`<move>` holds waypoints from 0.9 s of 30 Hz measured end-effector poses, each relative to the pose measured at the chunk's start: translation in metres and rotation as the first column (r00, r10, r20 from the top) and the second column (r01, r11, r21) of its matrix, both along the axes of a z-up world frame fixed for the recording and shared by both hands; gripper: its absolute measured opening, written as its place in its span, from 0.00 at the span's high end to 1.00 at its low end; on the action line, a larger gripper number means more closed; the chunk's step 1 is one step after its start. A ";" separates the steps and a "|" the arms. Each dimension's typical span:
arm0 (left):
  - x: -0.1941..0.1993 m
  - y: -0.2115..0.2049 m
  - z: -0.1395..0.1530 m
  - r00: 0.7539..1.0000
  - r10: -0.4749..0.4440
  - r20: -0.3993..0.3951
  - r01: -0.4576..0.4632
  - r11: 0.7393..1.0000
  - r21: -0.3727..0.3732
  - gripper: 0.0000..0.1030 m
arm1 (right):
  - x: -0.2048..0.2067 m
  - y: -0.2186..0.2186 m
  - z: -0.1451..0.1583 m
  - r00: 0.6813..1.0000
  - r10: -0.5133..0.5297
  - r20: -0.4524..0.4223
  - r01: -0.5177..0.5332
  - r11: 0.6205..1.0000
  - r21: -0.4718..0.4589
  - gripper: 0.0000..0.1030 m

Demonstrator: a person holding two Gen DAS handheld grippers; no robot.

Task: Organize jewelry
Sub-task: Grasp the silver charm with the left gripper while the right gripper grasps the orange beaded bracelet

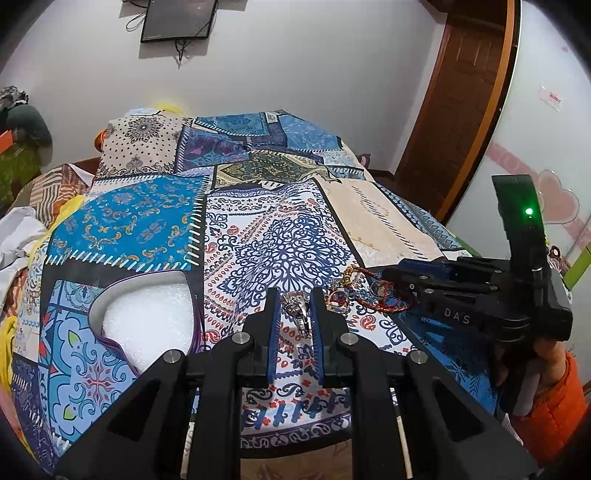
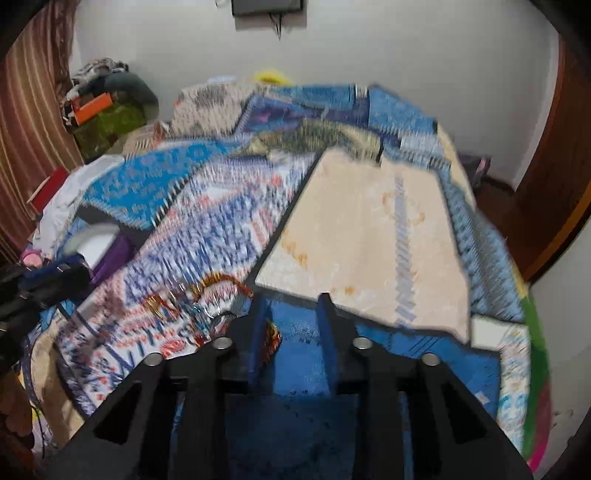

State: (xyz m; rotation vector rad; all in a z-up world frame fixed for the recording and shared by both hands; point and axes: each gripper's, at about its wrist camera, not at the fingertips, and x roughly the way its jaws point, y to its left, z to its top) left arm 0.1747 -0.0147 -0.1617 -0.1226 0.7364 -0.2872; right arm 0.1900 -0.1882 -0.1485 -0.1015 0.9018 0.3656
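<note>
A pile of jewelry lies on the patterned cloth: a silver piece (image 1: pixel 297 308), gold rings (image 1: pixel 338 299) and a red cord bracelet (image 1: pixel 384 304). My left gripper (image 1: pixel 294 295) is open, its fingers either side of the silver piece, just above the cloth. A purple-edged box with white foam lining (image 1: pixel 147 321) lies to its left. My right gripper (image 1: pixel 397 275) reaches in from the right beside the bracelet. In the blurred right wrist view the right gripper (image 2: pixel 293 301) is open and empty, with the jewelry pile (image 2: pixel 207 299) to its left.
The patchwork cloth (image 1: pixel 280 229) covers a raised table. Clothes and bags (image 1: pixel 22 155) lie at the far left. A brown door (image 1: pixel 461 107) stands at the back right. A dark screen (image 1: pixel 177 18) hangs on the wall.
</note>
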 end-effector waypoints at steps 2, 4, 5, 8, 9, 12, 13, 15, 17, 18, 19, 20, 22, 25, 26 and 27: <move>0.002 0.000 -0.002 1.000 -0.001 -0.007 0.001 1.000 -0.004 0.86 | -0.004 -0.002 0.001 1.000 0.010 -0.004 -0.010 1.000 0.019 0.78; 0.002 0.000 -0.003 1.000 0.001 -0.009 -0.001 1.000 -0.005 0.86 | -0.007 -0.002 0.003 1.000 0.025 -0.011 -0.024 0.998 0.049 0.79; 0.002 0.000 -0.003 1.000 0.003 -0.009 -0.003 1.000 -0.005 0.86 | -0.009 -0.001 0.003 0.999 0.031 -0.015 -0.030 0.998 0.053 0.79; 0.002 0.001 -0.002 1.000 0.012 -0.010 -0.012 1.000 -0.004 0.86 | -0.014 0.007 0.000 0.999 0.042 0.004 -0.042 0.999 -0.014 0.80; 0.002 0.001 -0.002 1.000 0.015 -0.010 -0.015 1.000 -0.003 0.86 | -0.013 0.008 0.000 0.999 0.041 0.008 -0.041 0.999 -0.023 0.81; 0.000 0.002 0.001 1.000 0.023 -0.005 -0.023 1.000 -0.002 0.86 | -0.010 0.006 -0.001 1.000 0.029 0.002 -0.029 1.000 0.001 0.89; -0.002 0.001 0.002 1.000 0.024 -0.003 -0.024 1.000 -0.003 0.86 | -0.009 0.004 -0.001 1.000 0.020 0.000 -0.020 1.000 0.012 0.91; -0.004 0.001 0.005 1.000 0.023 0.003 -0.023 1.000 -0.006 0.86 | -0.010 0.003 -0.001 1.000 0.008 0.004 -0.008 1.000 0.019 0.94; -0.007 0.000 0.010 1.000 0.023 0.013 -0.023 1.000 -0.004 0.86 | -0.011 0.003 0.002 1.000 0.006 0.009 -0.007 1.000 0.023 0.95; -0.009 0.000 0.012 1.000 0.022 0.018 -0.022 1.000 -0.004 0.86 | -0.011 0.002 0.003 1.000 0.007 0.010 -0.007 1.000 0.030 0.95; -0.012 -0.001 0.015 0.999 0.023 0.027 -0.023 1.000 -0.002 0.86 | -0.011 0.001 0.005 1.000 0.010 0.009 -0.011 0.999 0.038 0.95; -0.014 -0.001 0.017 0.999 0.024 0.032 -0.024 1.000 -0.001 0.86 | -0.013 0.000 0.008 1.000 0.008 0.014 -0.009 0.999 0.048 0.95; -0.018 0.000 0.023 0.999 0.024 0.041 -0.023 1.000 -0.005 0.86 | -0.017 -0.004 0.017 0.999 0.004 0.033 -0.006 0.998 0.063 0.95; -0.022 0.002 0.030 0.998 0.023 0.052 -0.021 1.000 -0.022 0.86 | -0.023 -0.006 0.030 0.998 -0.004 0.069 -0.001 0.998 0.067 0.95; -0.024 0.002 0.032 0.998 0.024 0.058 -0.023 1.000 -0.020 0.86 | -0.025 -0.007 0.035 0.997 -0.006 0.083 0.000 0.997 0.074 0.95; -0.026 0.002 0.036 0.997 0.026 0.067 -0.025 1.000 -0.016 0.86 | -0.027 -0.008 0.038 0.996 -0.008 0.090 0.001 0.997 0.076 0.95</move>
